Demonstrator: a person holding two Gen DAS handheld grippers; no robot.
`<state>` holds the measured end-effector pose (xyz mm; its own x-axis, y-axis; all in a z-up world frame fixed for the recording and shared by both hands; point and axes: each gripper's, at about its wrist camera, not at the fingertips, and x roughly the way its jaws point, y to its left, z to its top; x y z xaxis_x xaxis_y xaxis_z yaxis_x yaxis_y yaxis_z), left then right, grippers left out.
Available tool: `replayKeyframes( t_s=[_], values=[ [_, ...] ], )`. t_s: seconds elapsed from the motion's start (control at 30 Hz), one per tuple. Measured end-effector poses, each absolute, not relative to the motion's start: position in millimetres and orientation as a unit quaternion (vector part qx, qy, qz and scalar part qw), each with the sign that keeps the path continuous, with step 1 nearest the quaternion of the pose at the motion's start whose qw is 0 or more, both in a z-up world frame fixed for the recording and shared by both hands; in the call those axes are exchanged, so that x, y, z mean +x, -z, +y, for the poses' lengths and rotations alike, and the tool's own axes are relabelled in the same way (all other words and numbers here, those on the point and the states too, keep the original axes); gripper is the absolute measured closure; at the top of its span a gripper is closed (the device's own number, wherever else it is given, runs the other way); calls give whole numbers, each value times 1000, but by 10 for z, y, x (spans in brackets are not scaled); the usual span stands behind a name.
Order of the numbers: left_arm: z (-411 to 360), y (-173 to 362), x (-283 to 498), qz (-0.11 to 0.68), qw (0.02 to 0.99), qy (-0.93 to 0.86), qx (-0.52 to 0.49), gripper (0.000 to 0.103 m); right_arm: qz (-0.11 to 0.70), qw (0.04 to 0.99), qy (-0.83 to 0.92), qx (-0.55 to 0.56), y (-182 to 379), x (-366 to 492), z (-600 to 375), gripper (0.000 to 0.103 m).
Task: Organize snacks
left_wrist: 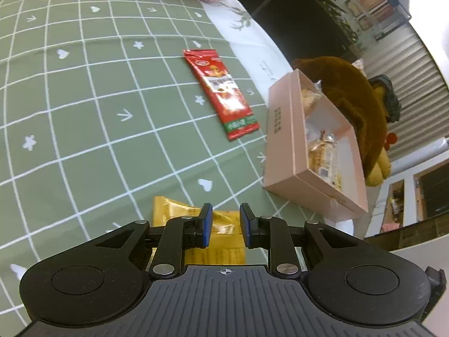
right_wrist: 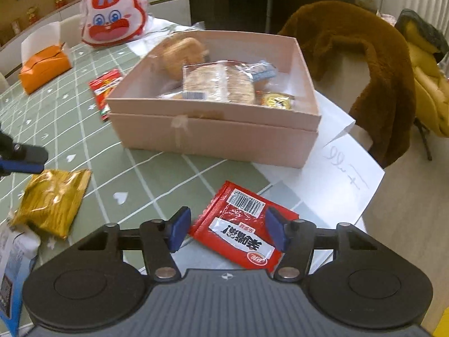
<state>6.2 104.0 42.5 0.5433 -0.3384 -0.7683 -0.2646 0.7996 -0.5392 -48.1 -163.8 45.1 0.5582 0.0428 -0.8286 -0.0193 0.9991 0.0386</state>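
Observation:
An open pink box holds several wrapped snacks, and the left wrist view has it at the right. A red square packet lies flat on the table between the fingers of my right gripper. The jaws are open and the left pad stands clear of the packet. My left gripper is shut with nothing in it, hovering over a gold packet, which also lies at the left in the right wrist view. A long red packet lies beside the box.
At the table's far side stand an orange tissue box and a red-and-white rabbit bag. A brown coat hangs over a chair past the table edge. White paper lies under the box. A blue-and-white pack sits at the near left.

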Motion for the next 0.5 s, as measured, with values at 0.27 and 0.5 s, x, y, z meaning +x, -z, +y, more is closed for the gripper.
replayKeyframes(
  t_s=[0.27, 0.5],
  values=[
    [1156, -367, -62, 484, 818, -9, -311, 78, 470, 882, -27, 18, -465, -543, -1599, 41],
    [1139, -369, -91, 484, 820, -8, -304, 78, 476, 878, -38, 6, -455, -586, -1498, 28]
  ],
)
